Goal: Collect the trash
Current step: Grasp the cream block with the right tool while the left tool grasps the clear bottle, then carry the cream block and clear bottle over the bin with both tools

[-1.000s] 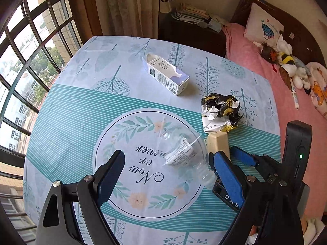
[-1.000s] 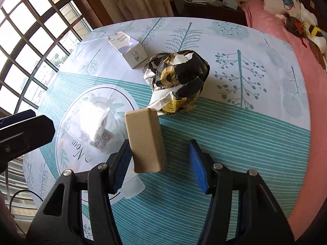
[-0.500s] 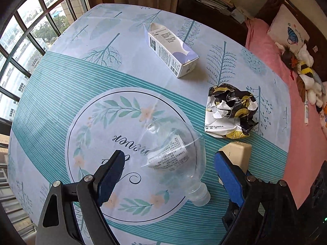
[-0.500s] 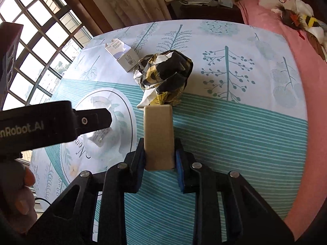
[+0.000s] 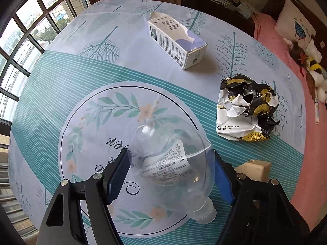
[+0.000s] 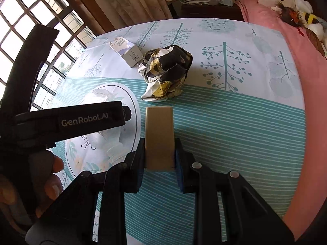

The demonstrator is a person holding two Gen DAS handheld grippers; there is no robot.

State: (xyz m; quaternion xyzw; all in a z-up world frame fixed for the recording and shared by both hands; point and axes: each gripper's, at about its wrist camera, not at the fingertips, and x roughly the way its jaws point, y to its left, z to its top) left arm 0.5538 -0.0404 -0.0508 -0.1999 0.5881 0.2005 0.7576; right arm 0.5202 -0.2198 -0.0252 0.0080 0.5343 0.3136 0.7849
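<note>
A clear plastic bottle (image 5: pixel 171 159) lies on the round table's patterned cloth (image 5: pixel 61 81), cap end towards me. My left gripper (image 5: pixel 170 175) is shut on its body, one blue pad against each side. My right gripper (image 6: pixel 159 163) is shut on a tan block (image 6: pixel 159 134), which also shows at the right of the left wrist view as the tan block (image 5: pixel 253 169). A crumpled black-and-gold paper bag (image 5: pixel 245 112) and a white carton (image 5: pixel 175 40) lie farther back. The right wrist view shows the same paper bag (image 6: pixel 167 75) and carton (image 6: pixel 127 53).
The left gripper's body (image 6: pixel 71 120) and a hand (image 6: pixel 51 183) fill the left of the right wrist view. A pink bed (image 6: pixel 306 81) with soft toys borders the table on the right. Barred windows (image 5: pixel 24 40) run along the left, with curtains and a dark cabinet behind.
My left gripper has moved forward over the bottle and its fingers have come together onto it. My right gripper went from open around the tan block to shut on it.
</note>
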